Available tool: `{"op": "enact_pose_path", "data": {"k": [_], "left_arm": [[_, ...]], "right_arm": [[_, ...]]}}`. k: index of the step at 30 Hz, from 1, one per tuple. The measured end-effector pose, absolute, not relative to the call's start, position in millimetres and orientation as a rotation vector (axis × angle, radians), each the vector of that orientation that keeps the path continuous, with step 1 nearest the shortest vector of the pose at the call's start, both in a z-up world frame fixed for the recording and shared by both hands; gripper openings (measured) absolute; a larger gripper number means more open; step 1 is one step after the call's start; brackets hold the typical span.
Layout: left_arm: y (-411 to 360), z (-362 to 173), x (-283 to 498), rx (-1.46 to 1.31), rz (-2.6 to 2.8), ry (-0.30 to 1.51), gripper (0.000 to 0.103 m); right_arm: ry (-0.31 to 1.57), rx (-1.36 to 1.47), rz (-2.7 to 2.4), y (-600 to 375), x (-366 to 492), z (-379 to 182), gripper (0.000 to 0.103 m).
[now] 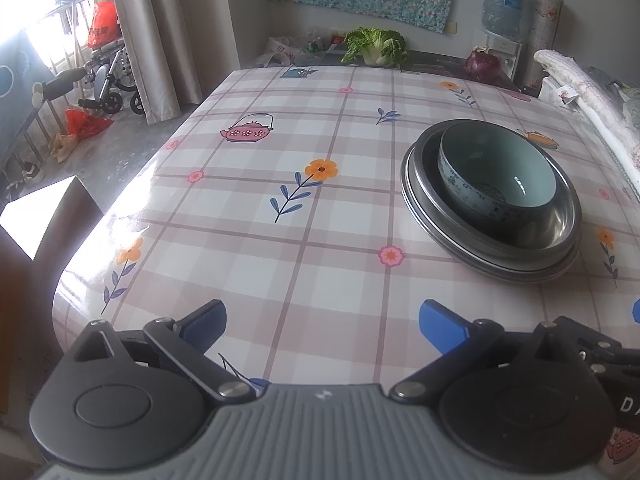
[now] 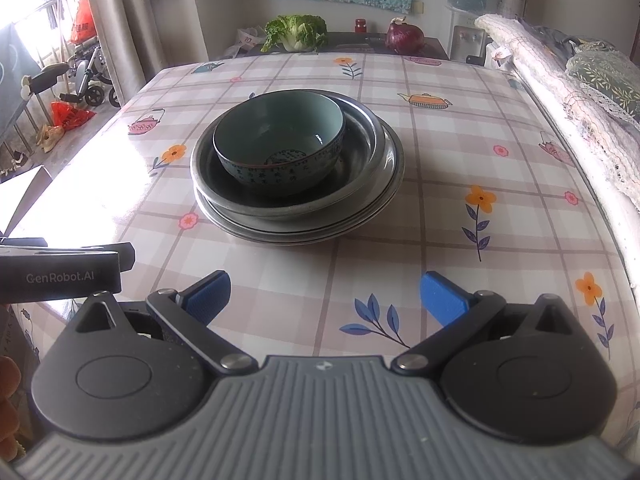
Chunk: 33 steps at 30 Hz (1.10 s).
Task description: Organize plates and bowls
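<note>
Dishes are all stacked in one pile on the tabletop (image 2: pixel 440 160): a teal bowl (image 2: pixel 280 140) sits inside a metal bowl (image 2: pixel 360 168), which rests on a couple of metal plates (image 2: pixel 304 236). From the right wrist view the pile is dead ahead, near the middle of the checked cloth; from the left wrist view it's off to the right. Both grippers are back at the near edge, well apart from the pile. Left gripper (image 1: pixel 322 326) has its blue fingers spread wide with nothing between them, and the right gripper (image 2: pixel 326 296) is the same, wide apart and holding nothing. Past the far edge there's a cabbage (image 2: pixel 296 32) and a red onion (image 2: pixel 404 38) on a dark counter.
</note>
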<state>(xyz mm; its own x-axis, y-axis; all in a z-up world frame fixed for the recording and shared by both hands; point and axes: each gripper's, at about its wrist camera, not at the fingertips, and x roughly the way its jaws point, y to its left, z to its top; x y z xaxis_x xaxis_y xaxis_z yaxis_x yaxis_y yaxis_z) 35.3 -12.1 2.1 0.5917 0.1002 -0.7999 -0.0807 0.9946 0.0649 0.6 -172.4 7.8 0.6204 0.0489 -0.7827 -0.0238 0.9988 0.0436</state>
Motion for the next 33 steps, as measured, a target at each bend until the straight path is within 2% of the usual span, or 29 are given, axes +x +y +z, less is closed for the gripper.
{"op": "enact_pose_path", "data": {"k": [33], "left_arm": [[-9.4,4.5,36.2,0.022,0.113,0.928,0.103]], "right_arm": [[0.899,0.017,0.050,-168.9,2.8,7.8,0.102]]}}
